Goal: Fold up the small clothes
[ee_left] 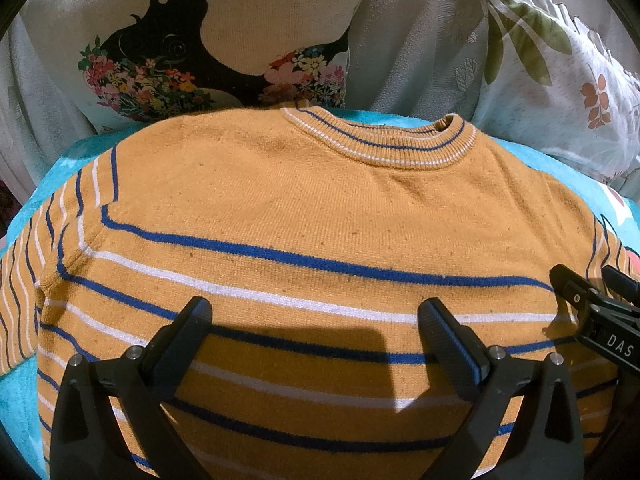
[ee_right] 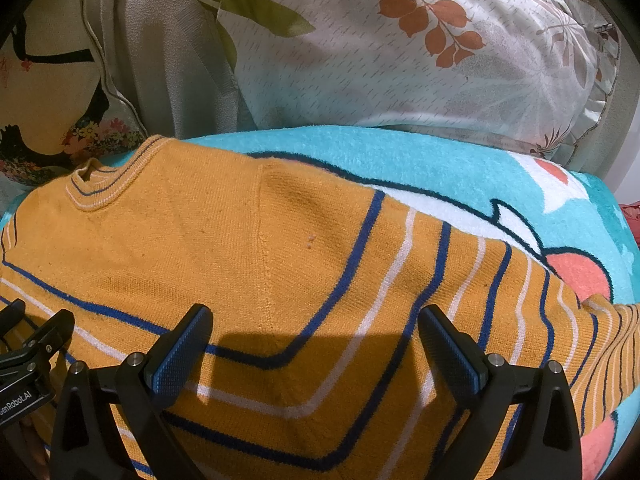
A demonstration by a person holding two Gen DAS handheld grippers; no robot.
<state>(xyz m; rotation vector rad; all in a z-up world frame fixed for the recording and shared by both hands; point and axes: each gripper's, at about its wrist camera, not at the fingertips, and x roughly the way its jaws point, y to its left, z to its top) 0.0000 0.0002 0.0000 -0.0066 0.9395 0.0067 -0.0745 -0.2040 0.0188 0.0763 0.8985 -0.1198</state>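
A mustard sweater (ee_left: pixel 304 208) with blue and white stripes lay spread flat on a turquoise blanket (ee_right: pixel 400 152), its ribbed collar (ee_left: pixel 384 140) toward the blanket's far edge, where 2 cushions stood: a flower-printed cushion (ee_left: pixel 192 40) and a leaf-printed pillow (ee_right: pixel 420 60). The left gripper (ee_left: pixel 316 320) hung over the striped chest with its 2 fingers spread wide and nothing between them. The right gripper (ee_right: pixel 316 328) hung likewise spread and empty over the sweater's right shoulder seam, where the striped sleeve (ee_right: pixel 500 300) ran out toward the blanket's right edge.
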